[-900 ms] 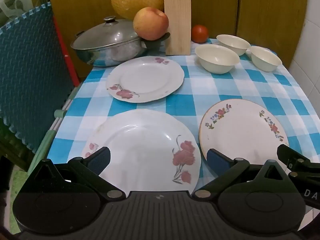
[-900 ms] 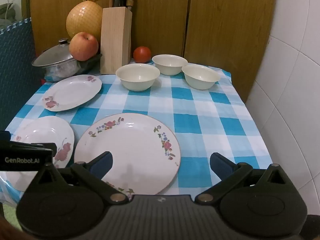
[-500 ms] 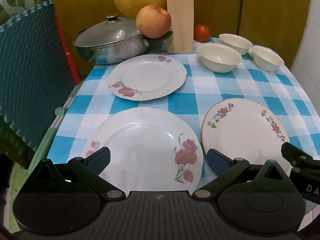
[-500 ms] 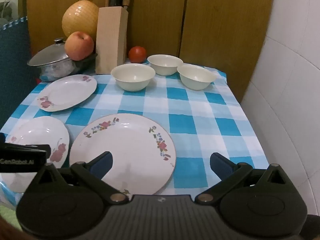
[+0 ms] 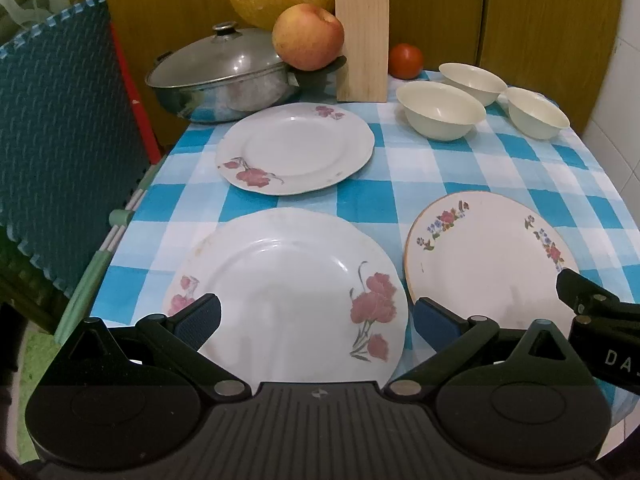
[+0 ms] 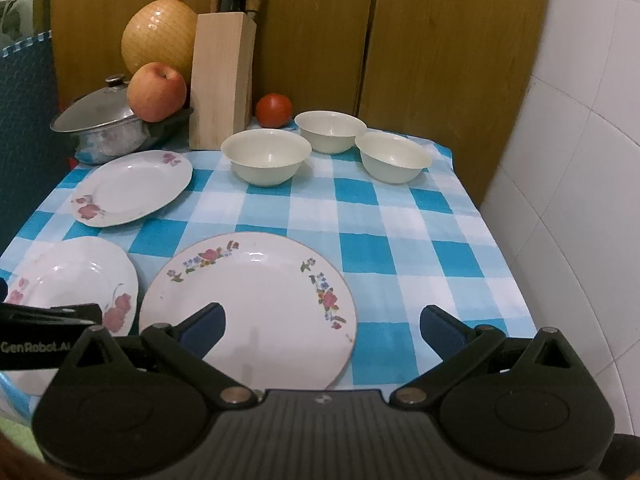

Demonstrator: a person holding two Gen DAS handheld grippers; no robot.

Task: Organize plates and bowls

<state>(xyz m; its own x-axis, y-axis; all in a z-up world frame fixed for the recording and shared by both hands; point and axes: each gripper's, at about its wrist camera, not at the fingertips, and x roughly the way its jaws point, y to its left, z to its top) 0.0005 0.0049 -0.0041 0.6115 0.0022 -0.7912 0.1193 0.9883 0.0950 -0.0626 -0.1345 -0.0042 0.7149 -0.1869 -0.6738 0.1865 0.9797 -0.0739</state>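
Drift only since a moment ago: both my views have crept nearer the table, nothing on it has moved. No plate or bowl is stacked yet, so I judge the sorting not begun.

Left gripper (image 5: 316, 316) hangs released, empty, over the near red-flower plate (image 5: 288, 292). Right gripper (image 6: 322, 322) likewise spread wide, empty, above the gold-rimmed plate (image 6: 256, 292). Third plate (image 5: 294, 148) lies far left, by the pot (image 5: 220, 76). Three cream bowls (image 6: 266, 158) sit apart, far right.

Writing: "GenRobot.AI" on the left gripper's side, seen from the right wrist; "DA" on the right one's, rest cut off.
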